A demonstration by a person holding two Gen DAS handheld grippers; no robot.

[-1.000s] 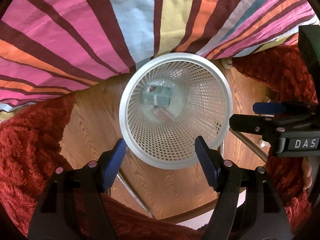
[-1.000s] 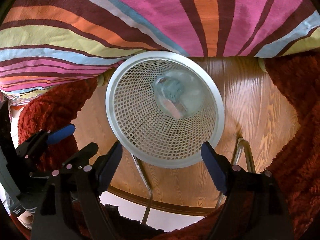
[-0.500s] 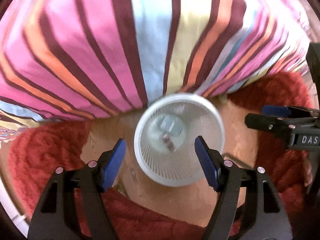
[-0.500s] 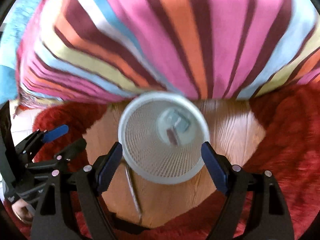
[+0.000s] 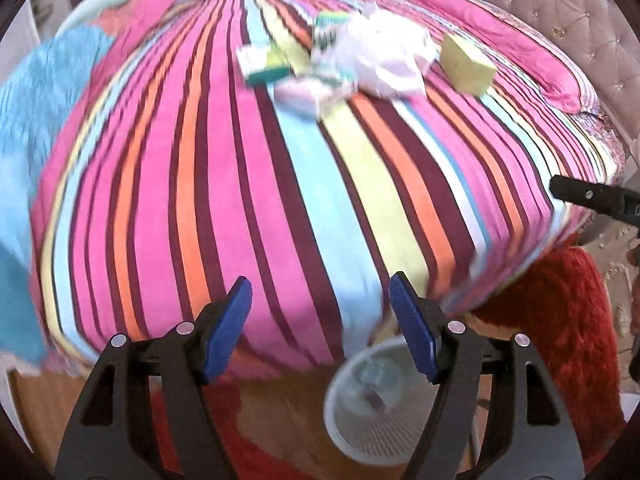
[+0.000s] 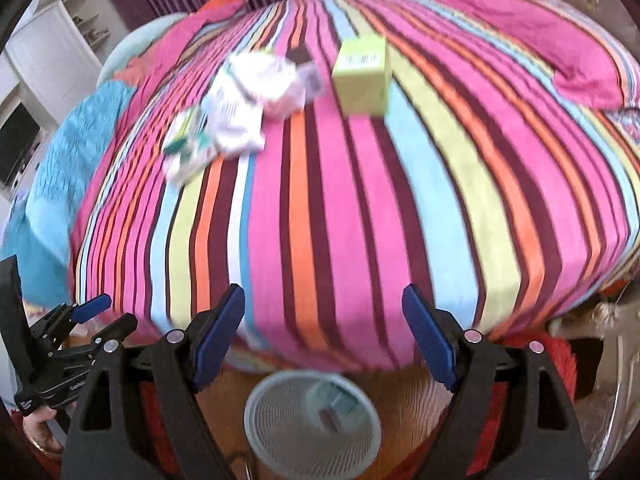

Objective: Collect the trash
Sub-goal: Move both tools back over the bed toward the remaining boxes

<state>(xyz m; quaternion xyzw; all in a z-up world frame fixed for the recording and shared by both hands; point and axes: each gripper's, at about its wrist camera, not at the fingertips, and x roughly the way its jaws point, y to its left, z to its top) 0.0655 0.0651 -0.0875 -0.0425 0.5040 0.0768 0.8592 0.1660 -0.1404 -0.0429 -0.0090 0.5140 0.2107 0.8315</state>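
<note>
Trash lies on the far part of the striped bed (image 5: 280,200): crumpled white paper (image 5: 384,52), a yellow-green box (image 5: 468,64) and small green-and-white packets (image 5: 266,66). The right wrist view shows the same box (image 6: 362,76), white paper (image 6: 248,100) and packets (image 6: 186,140). A white mesh bin (image 5: 372,404) (image 6: 312,424) stands on the floor below the bed's edge with a few items inside. My left gripper (image 5: 320,320) and right gripper (image 6: 324,332) both hang open and empty above the bed's near edge.
Red shaggy rugs (image 5: 560,320) flank the bin on a wooden floor (image 6: 400,392). A blue blanket (image 6: 60,184) lies at the bed's left side, a tufted headboard (image 5: 560,8) at the far right. White shelves (image 6: 60,52) stand at the back left.
Both grippers rose and tilted up from over the bin. The bin slid to the bottom of each view and the bed top with its trash came into sight.
</note>
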